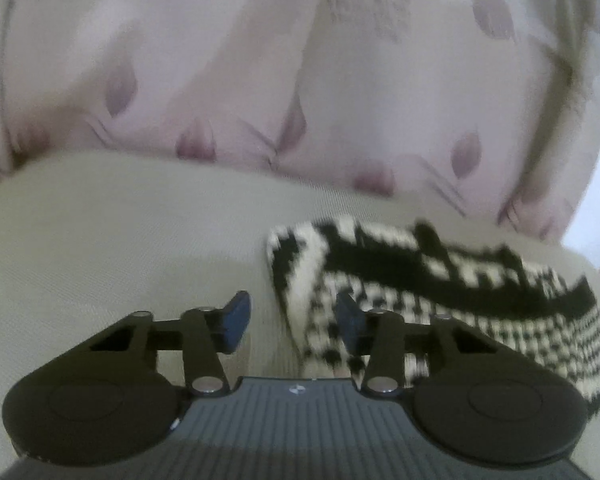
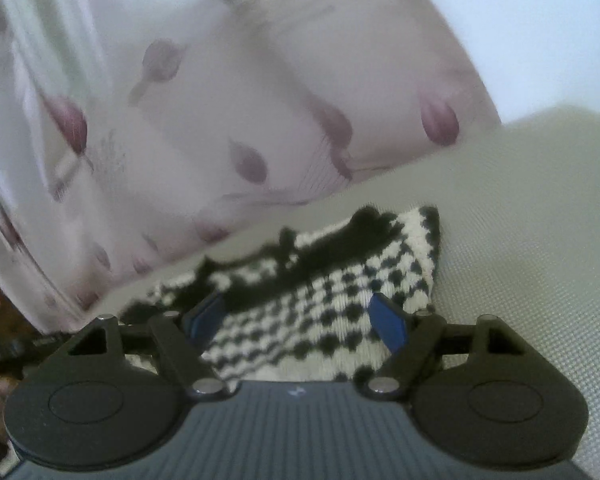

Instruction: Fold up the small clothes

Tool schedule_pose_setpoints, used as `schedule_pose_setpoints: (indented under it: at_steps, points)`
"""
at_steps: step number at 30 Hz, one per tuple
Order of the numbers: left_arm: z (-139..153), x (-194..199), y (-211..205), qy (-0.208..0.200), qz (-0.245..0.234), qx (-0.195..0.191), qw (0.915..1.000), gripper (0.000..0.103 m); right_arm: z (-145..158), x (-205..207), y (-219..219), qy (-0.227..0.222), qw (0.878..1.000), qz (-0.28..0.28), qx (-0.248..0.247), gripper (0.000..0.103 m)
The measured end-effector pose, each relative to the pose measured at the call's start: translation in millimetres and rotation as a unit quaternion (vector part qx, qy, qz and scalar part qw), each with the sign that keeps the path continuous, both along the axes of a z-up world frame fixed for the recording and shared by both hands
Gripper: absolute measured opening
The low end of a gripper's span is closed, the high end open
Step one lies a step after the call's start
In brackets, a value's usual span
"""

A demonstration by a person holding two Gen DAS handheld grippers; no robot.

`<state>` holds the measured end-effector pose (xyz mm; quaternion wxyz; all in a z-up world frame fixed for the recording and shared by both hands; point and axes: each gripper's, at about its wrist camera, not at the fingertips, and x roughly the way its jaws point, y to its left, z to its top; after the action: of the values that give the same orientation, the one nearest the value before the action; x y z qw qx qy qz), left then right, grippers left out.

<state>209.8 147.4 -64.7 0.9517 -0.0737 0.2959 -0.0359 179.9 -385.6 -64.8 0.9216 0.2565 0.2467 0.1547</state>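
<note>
We are holding the left gripper with its blue pads spread, nothing pinched, straddling the near left edge of a black-and-white knitted garment lying folded on a beige cushion. We are holding the right gripper wide apart too, hovering over the garment's near right part, gripping nothing. Behind, farther off, pink floral fabric is rising.

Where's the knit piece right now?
The knit piece lies on the beige cushion, right of centre in the left wrist view, below the floral fabric.
</note>
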Motion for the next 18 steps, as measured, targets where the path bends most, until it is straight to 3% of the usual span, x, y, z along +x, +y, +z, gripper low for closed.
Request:
schedule_pose_setpoints:
  at_steps: [5,11,18]
  points:
    - [-7.1,-7.5,0.0,0.019,-0.017,-0.027,0.9993,0.014,-11.0,-9.3,0.9,0.001,1.0,-0.005,0.013,0.08]
    - [-7.4,-30.8,9.3,0.015,0.019,-0.056,0.9981,0.012,-13.0,-30.9,-13.4,0.001,0.999,-0.016,0.033,0.079]
    - [-10.2,-37.9,3.2,-0.038,0.004,-0.057,0.9976,0.013,-19.3,-55.6,-50.7,0.017,0.991,-0.071,0.108,0.08]
